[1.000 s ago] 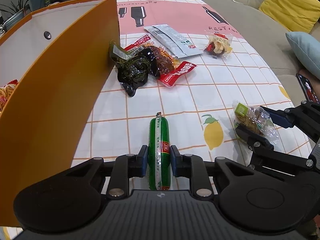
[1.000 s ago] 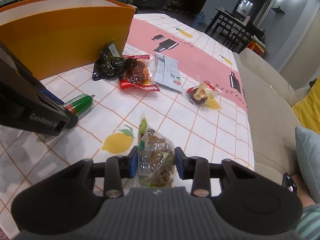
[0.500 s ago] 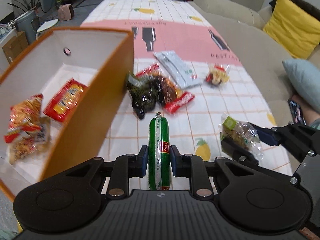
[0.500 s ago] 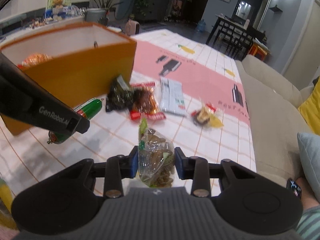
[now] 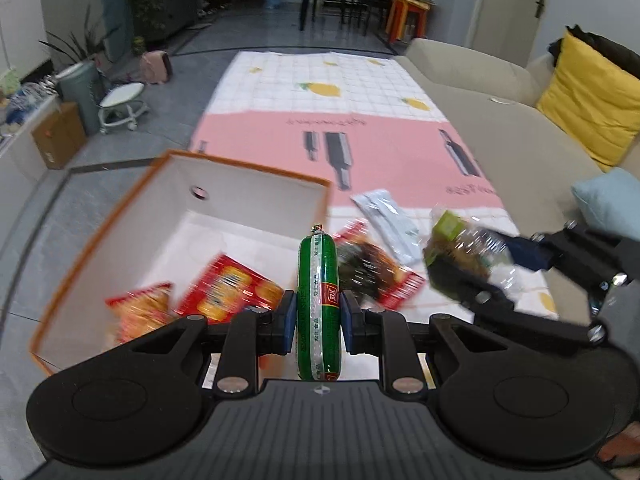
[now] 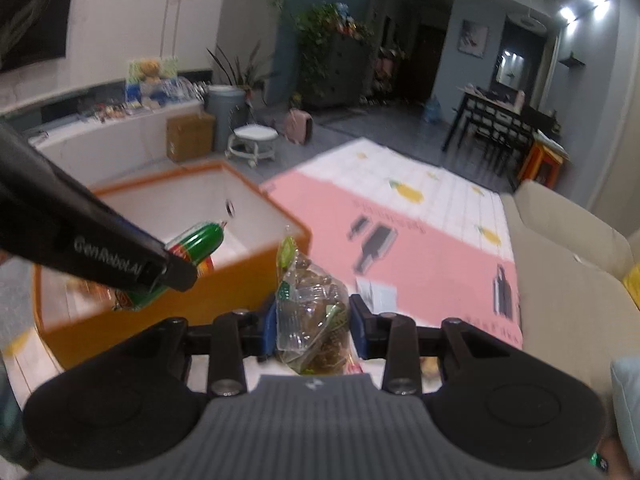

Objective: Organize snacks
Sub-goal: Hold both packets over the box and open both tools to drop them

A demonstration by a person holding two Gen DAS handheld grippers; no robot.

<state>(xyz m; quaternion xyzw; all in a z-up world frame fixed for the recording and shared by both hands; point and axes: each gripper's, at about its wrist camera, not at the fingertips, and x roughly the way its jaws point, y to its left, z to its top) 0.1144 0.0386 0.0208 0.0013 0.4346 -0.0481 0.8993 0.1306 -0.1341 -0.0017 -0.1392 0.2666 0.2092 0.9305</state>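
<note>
The left claw (image 5: 318,316) is pinching a green sausage stick (image 5: 318,304) between its blue pads, the stick standing lengthwise along the fingers with its clipped tip pointing away. The right claw (image 6: 314,322) is clamped on a clear bag of brown snacks (image 6: 312,316) with a green label at its top.

The left wrist view looks down into the orange box (image 5: 100,240), which is white inside: two red-and-orange snack packs (image 5: 224,292) lie on its floor, blurred. It also shows what remains on the worktop (image 5: 360,92) beside the box: a dark pack and a red pack (image 5: 376,268) lying touching, and a white sachet (image 5: 384,216) just beyond them. The right claw with its bag appears at that view's right edge.

The right wrist view hides most of the box's floor and the loose packs; instead it shows the left claw from the side, holding the sausage stick (image 6: 200,240) above the box's open top, and the box's orange outer wall (image 6: 224,284).
</note>
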